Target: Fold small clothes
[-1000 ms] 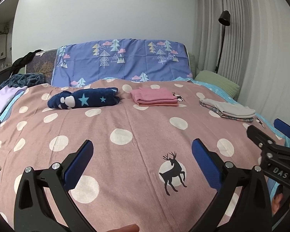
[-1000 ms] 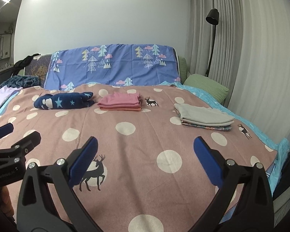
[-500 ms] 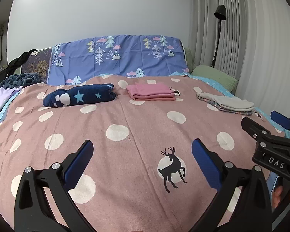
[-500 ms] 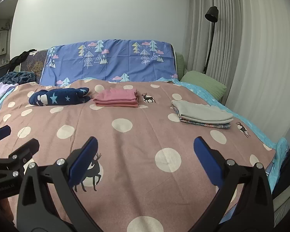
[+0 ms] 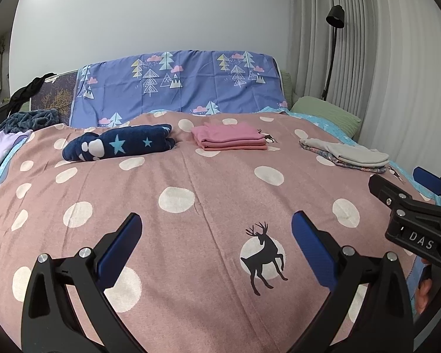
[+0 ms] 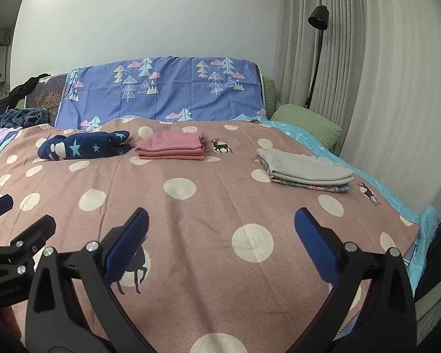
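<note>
My left gripper [image 5: 214, 235] and right gripper [image 6: 220, 232] hover with jaws spread, empty, over the bed's [image 6: 208, 206] near edge. Far side, left to right: navy star bundle [image 6: 82, 147], pink stack [image 6: 172, 147], grey stack [image 6: 305, 170], all well beyond my jaws.

Bed [image 5: 208, 206], three folded piles [image 5: 230, 139]

Pink folded clothes [image 5: 230, 138] on polka-dotted, deer-printed dusty-rose bedspread [image 5: 191, 220]
</note>
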A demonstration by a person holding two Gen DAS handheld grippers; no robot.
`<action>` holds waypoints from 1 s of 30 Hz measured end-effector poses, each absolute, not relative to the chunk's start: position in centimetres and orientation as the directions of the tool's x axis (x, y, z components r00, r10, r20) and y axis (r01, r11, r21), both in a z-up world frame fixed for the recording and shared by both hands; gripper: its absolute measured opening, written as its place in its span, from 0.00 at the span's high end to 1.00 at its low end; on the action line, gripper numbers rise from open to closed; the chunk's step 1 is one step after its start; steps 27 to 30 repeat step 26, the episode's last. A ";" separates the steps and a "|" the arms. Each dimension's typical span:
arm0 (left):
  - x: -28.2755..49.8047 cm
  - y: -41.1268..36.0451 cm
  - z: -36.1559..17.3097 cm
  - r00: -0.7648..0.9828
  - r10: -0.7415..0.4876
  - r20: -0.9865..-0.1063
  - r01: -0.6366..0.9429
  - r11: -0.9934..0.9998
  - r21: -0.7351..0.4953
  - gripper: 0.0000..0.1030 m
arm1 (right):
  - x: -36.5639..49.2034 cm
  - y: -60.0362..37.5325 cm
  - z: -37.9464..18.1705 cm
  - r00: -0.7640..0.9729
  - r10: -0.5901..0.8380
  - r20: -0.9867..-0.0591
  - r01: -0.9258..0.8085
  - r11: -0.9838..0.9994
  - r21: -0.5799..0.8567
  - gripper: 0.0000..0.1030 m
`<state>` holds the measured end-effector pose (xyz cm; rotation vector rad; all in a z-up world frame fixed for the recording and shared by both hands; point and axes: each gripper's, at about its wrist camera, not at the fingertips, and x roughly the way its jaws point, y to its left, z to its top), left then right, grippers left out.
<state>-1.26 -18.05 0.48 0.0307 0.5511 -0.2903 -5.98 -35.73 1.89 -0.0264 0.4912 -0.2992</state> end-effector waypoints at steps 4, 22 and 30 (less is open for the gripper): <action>-1.2 -18.3 0.4 0.807 -0.270 -0.525 0.287 0.957 -0.051 0.01 | -5.9 -35.8 1.7 0.837 -0.291 -0.463 0.278 0.956 -0.098 0.02; -1.8 -18.8 0.6 0.799 -0.283 -0.531 0.307 0.951 -0.045 0.01 | -6.5 -36.4 1.4 0.839 -0.294 -0.458 0.287 0.954 -0.086 0.02; -1.9 -19.0 0.6 0.796 -0.284 -0.534 0.311 0.950 -0.041 0.01 | -6.5 -36.4 1.5 0.839 -0.297 -0.456 0.290 0.953 -0.088 0.02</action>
